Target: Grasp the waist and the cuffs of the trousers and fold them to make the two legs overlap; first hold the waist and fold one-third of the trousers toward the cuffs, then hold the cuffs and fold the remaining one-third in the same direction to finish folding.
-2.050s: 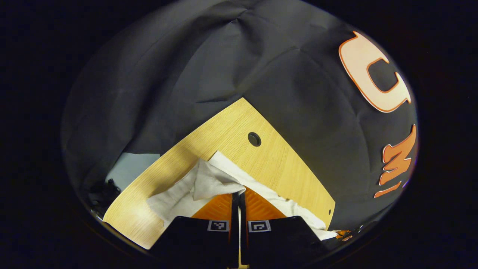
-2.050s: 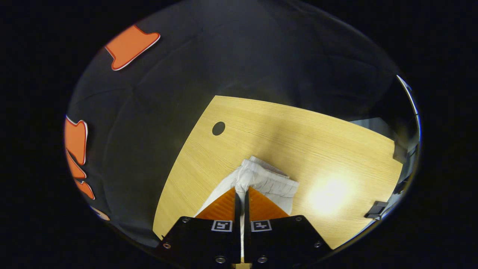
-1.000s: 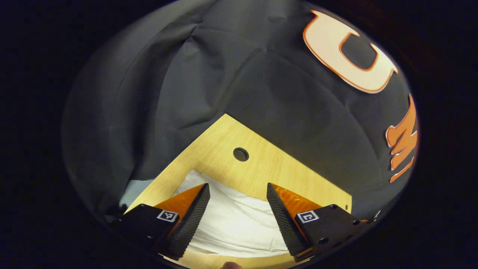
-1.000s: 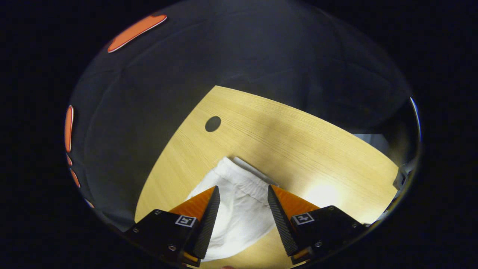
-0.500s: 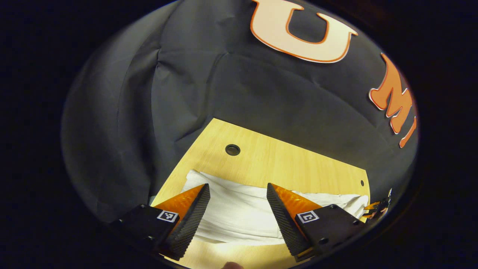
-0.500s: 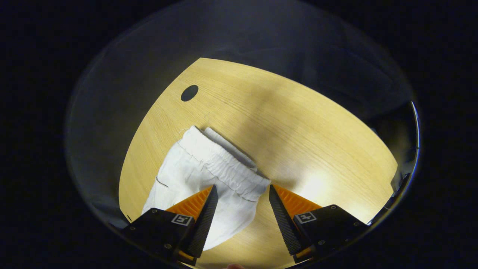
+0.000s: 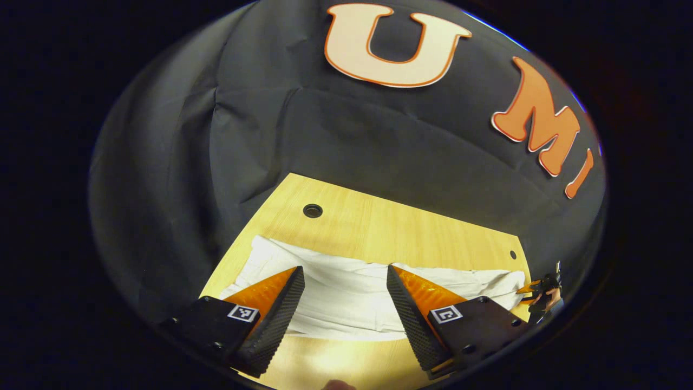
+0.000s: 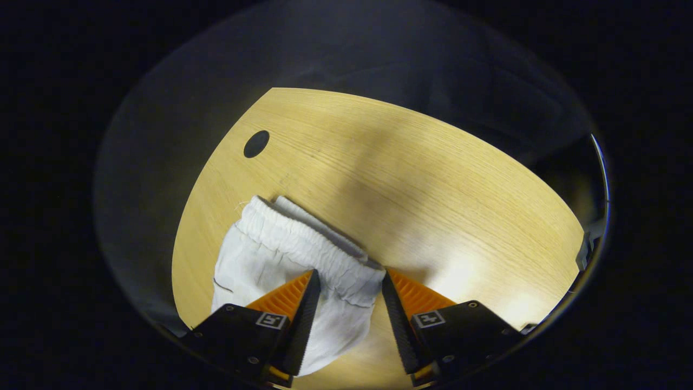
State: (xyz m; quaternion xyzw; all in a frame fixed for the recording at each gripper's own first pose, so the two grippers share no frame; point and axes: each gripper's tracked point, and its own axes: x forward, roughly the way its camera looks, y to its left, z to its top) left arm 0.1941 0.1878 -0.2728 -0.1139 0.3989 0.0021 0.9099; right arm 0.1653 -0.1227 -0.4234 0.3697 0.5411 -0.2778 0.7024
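Trousers (image 7: 352,287): lying flat, legs overlapped, on table (image 7: 411,227).
Left gripper (image 7: 345,309): jaws spread, holding nothing, hovering over leg.
Right gripper (image 8: 346,309): jaws spread, straddling waist (image 8: 314,249).
Advice: biting both waistband layers before lifting toward cuffs.

Your left gripper (image 7: 345,283) hangs with its jaws spread wide above the white trousers (image 7: 352,292), which lie stretched across the wooden table (image 7: 390,227). A round hole (image 7: 312,210) sits just beyond the cloth.
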